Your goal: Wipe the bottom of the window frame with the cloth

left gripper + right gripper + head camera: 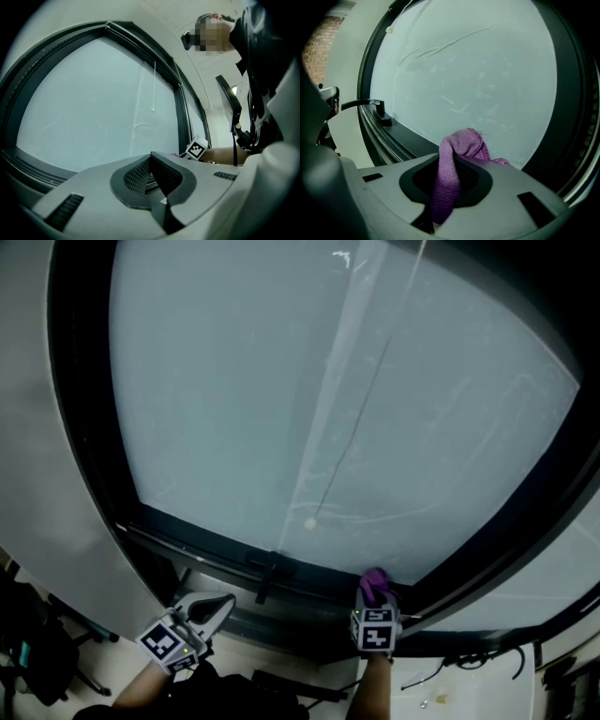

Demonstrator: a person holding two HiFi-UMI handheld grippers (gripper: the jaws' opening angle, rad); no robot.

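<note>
A purple cloth [374, 585] is pinched in my right gripper [375, 598] and rests on the dark bottom rail of the window frame [206, 547], near its right corner. In the right gripper view the cloth [457, 154] bulges out of the shut jaws, close to the glass, with the rail [410, 140] running away to the left. My left gripper [217, 607] is held lower left, below the rail and apart from it. Its jaws are shut with nothing between them [151, 158]. The right gripper's marker cube [197, 149] shows beyond it.
A black window handle [270, 574] [378, 110] sticks out from the rail between the two grippers. A blind cord with a bead [310, 523] hangs in front of the glass. A white wall [47, 427] lies left; cables [469, 660] lie lower right.
</note>
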